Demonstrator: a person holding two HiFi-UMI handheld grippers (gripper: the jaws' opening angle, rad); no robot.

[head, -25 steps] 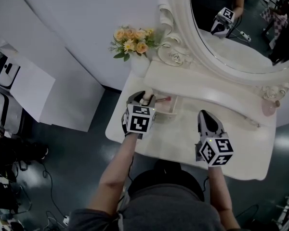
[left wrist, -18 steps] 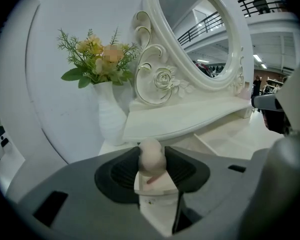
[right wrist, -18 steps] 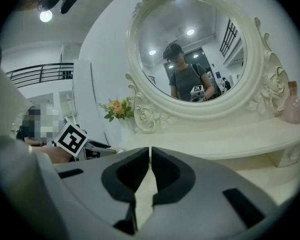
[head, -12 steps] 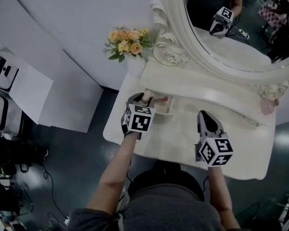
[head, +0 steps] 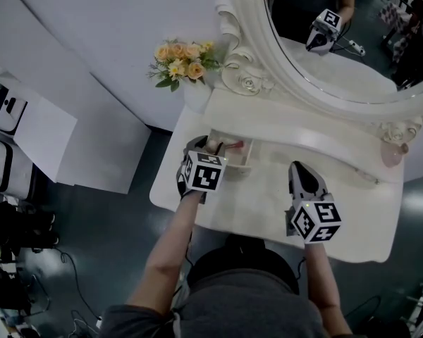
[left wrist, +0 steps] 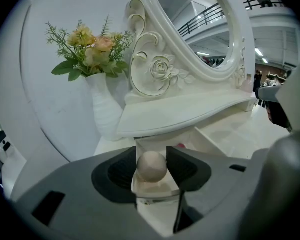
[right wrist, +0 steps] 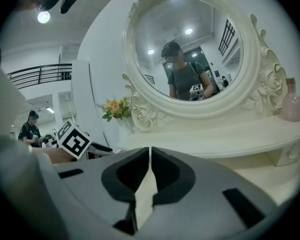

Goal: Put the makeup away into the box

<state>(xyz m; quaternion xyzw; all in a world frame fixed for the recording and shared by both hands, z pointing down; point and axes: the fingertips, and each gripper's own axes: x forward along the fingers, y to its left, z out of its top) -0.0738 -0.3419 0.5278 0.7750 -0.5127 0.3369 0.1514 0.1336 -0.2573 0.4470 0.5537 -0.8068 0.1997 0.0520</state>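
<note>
Left hand-held gripper point(left wrist: 151, 159): jaws have just been opening. The makeup bottle point(left wrist: 155, 188), clear body with a round beige cap, stands upright between them. Pads look right at the cap's sides, barely off it if at all, so I read this as the release rather than a grip. Bottle is down inside the open box point(head: 248, 162), at its left end, and seems to rest on the box floor, though the jaws hide the base. A pink-red stick point(head: 234, 146), lipstick maybe, lies in the same box just to the right of the bottle. Box sits on the white counter point(head: 268, 206), at the back left, under the dresser shelf and near the flower vase point(left wrist: 107, 111). Right hand-held gripper point(right wrist: 149, 156): jaws closed together, nothing in them, hovering over the bare middle of the counter, well apart from the box. What it means: this bottle counts as put away once I back out. Next move needs a straight pull-back, clear of the cap, or the tall bottle could tip. I see no other loose makeup on the counter. A pink bottle point(head: 394, 157) stands on the shelf at the far right; can't tell if it belongs to the task.
</note>
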